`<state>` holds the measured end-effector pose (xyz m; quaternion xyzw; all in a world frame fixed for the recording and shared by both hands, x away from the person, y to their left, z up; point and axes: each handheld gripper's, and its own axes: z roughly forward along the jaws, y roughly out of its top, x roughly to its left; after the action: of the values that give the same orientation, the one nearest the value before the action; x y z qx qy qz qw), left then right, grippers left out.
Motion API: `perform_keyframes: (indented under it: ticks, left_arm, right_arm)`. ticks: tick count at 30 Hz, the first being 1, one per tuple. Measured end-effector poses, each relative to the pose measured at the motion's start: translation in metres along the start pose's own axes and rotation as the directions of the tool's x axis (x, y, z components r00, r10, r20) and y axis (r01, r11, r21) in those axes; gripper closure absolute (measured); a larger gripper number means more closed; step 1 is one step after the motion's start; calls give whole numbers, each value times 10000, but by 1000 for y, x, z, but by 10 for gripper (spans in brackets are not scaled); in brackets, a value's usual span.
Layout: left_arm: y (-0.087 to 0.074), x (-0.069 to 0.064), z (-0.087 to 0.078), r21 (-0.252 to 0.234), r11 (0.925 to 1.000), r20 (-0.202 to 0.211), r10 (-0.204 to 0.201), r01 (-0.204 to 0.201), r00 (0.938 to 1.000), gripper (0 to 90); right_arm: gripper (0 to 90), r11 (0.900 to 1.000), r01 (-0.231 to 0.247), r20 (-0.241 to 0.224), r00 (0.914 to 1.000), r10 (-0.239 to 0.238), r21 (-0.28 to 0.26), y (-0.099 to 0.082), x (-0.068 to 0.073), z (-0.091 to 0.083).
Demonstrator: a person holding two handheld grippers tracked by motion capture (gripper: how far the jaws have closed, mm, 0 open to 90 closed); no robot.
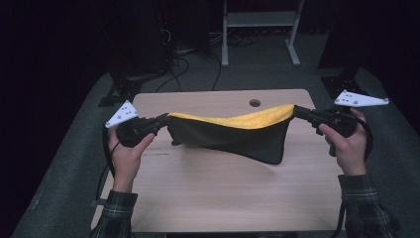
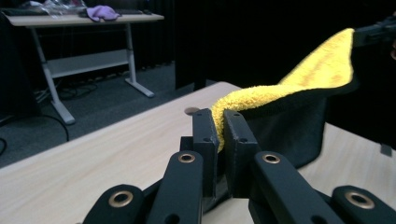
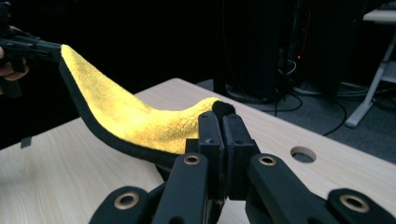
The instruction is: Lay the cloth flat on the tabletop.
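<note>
a: where am i in the job?

b: i hold a cloth (image 1: 233, 134), yellow on one face and black on the other, stretched in the air between my two grippers above the desk (image 1: 223, 198). the left gripper (image 1: 166, 119) has its jaws pinched shut on the cloth's left corner; the right gripper (image 1: 296, 111) has its jaws pinched shut on the right corner. the yellow edge runs along the top and the black body sags below, its lowest point close over the desk; i cannot tell if it touches.

a: what's done, what's left?

b: both corners are gripped and the cloth is lifted, i'd say. laying it flat or folding it looks not yet done.

a: any writing?

b: no brand or label readable on the cloth. there is a faint line of print on the desk near my left hand (image 1: 124, 158), too small to read.
</note>
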<state>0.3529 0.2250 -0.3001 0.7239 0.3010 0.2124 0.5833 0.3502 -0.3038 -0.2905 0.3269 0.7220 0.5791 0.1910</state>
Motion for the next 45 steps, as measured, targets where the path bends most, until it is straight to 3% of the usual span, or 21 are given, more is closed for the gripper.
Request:
perform_keyframes:
  ticks: [5, 9, 12, 15, 19, 22, 25, 27, 31, 35, 45]
  left_arm:
    - [9, 15, 20, 114, 9999, -293, -106, 109, 9995, 850]
    - [18, 36, 43, 183, 9993, -595, -321, 333, 9977, 850]
    - [33, 47, 53, -147, 9994, -867, -315, 304, 9957, 850]
    - [51, 50, 53, -590, 9983, -1082, -73, 9, 9941, 850]
    - [56, 43, 44, -875, 9955, -841, 286, -360, 9961, 850]
    - [32, 31, 43, -334, 9985, -385, 430, -443, 9983, 850]
    - [2, 22, 43, 377, 9985, -79, 403, -400, 9992, 849]
    - [-17, 16, 40, 658, 9975, 130, 265, -273, 9996, 850]
    - [-44, 6, 30, 1260, 9919, 377, 128, -174, 9992, 849]
    - [-64, -3, 20, 1494, 9888, 648, -76, -22, 9979, 849]
    - [-101, -21, -2, 2368, 9716, 1095, -307, 39, 9935, 849]
  right_arm:
    - [869, 10000, -13, 215, 9998, 13, 15, 8, -7, 8]
    - [869, 9993, -360, 501, 9981, 355, 91, 15, -28, 30]
    - [869, 9987, -466, 637, 9968, 478, -203, 25, -41, 42]
    - [870, 9963, -333, 758, 9963, 393, -795, 41, -47, 46]
    - [869, 9971, -124, 807, 9966, 185, -753, 43, -43, 41]
    - [869, 9992, -231, 736, 9970, 255, -337, 21, -40, 37]
    - [869, 9977, -531, 589, 9970, 505, 422, -18, -39, 37]
    - [869, 9926, -877, 386, 9957, 847, 844, -42, -38, 36]
    - [868, 9814, -1032, 191, 9947, 1014, 1621, -73, -31, 32]
    - [868, 9728, -956, -11, 9952, 980, 2111, -91, -21, 27]
    - [868, 9555, -906, -487, 9929, 1085, 2809, -123, 2, 12]
